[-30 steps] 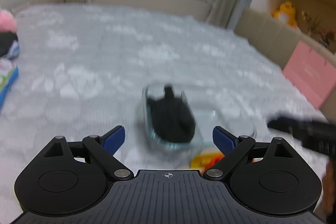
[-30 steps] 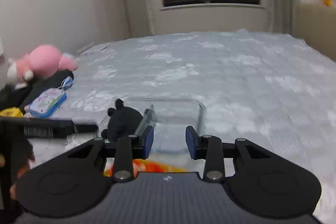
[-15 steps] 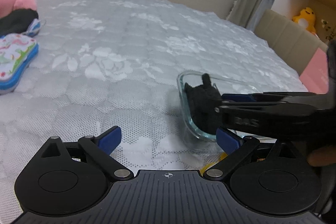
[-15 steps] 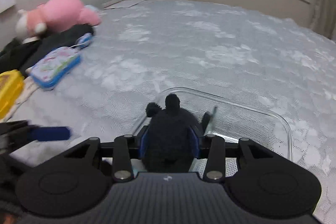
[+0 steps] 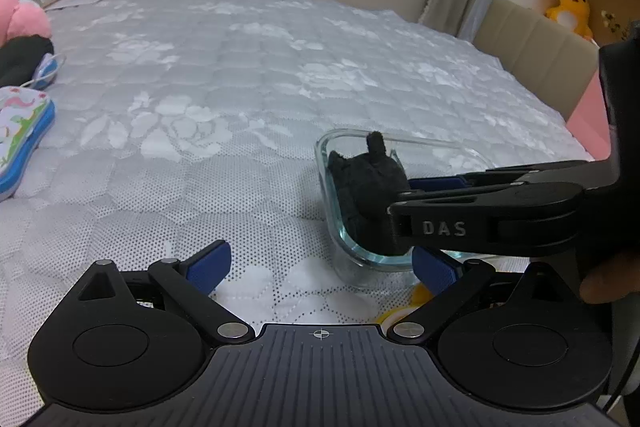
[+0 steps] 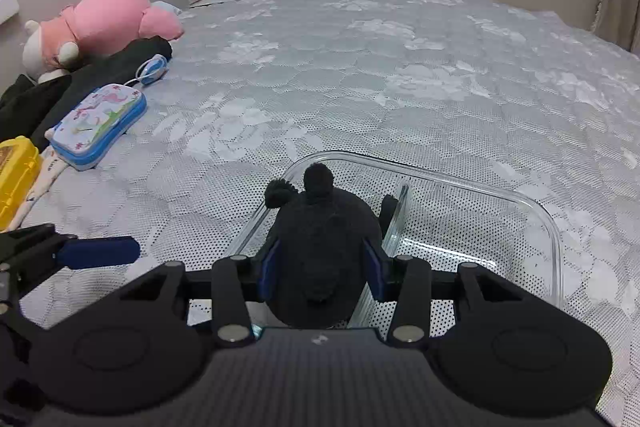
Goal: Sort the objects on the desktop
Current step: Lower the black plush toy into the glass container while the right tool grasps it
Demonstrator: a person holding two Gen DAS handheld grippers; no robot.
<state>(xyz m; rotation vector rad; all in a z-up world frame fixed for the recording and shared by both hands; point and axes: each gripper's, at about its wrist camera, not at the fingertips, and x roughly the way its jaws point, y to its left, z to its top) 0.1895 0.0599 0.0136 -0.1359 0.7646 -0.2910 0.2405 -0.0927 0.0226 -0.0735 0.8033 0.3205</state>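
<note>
My right gripper [image 6: 320, 269] reaches into the left compartment of the clear glass container [image 6: 554, 235], its blue pads on either side of the black plush toy [image 6: 322, 227]. The jaws are opening; the pads look to me as if they still touch the toy's flanks, though the fur hides the contact line and I cannot be sure. The toy sits low in that compartment, against the glass divider [image 6: 396, 223], its ears pointing away from me. The container rests on the grey quilted bedspread [image 6: 400, 67].

My left gripper [image 5: 320, 265] hangs just before the container's near corner, jaws spread wide with nothing between them. A yellow object [image 5: 420, 295] peeks out near its right pad.

At the far left of the bed lie a pink plush pig [image 6: 108, 19], a flamingo-print pencil case [image 6: 100, 119], a blue mouse [image 6: 154, 69] and a yellow box [image 6: 16, 175].
</note>
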